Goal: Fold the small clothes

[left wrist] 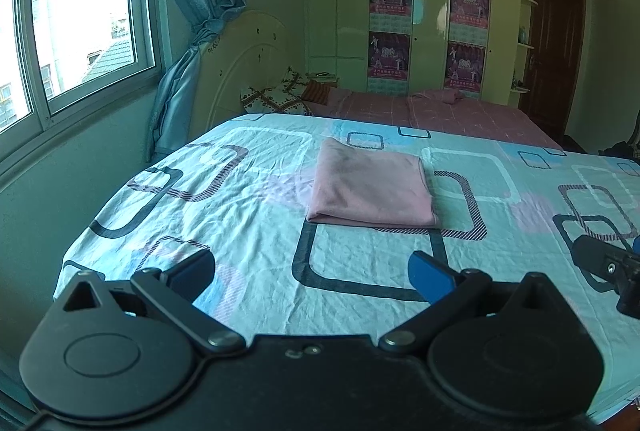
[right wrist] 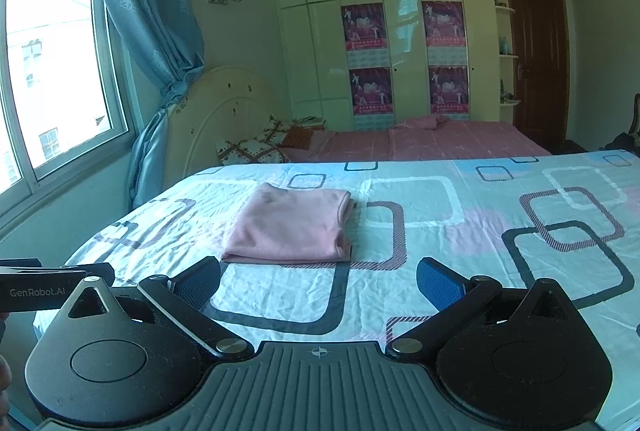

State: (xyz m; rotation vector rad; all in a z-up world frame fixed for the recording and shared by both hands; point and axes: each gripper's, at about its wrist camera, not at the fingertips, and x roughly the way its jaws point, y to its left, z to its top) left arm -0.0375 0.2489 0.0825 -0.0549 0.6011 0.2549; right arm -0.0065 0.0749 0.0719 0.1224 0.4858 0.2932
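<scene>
Fingers of both grippers, left (left wrist: 312,273) and right (right wrist: 318,281), stood wide apart and empty, short of the pink garment (left wrist: 370,187), which lay folded flat on the patterned sheet (left wrist: 248,231). Only the right view showed its bunched edge (right wrist: 346,223). Each view caught the other gripper at its margin.

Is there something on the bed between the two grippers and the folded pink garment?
Nothing visible. Only bare patterned bedsheet lies between the open left gripper, the open right gripper and the folded pink garment.
</scene>
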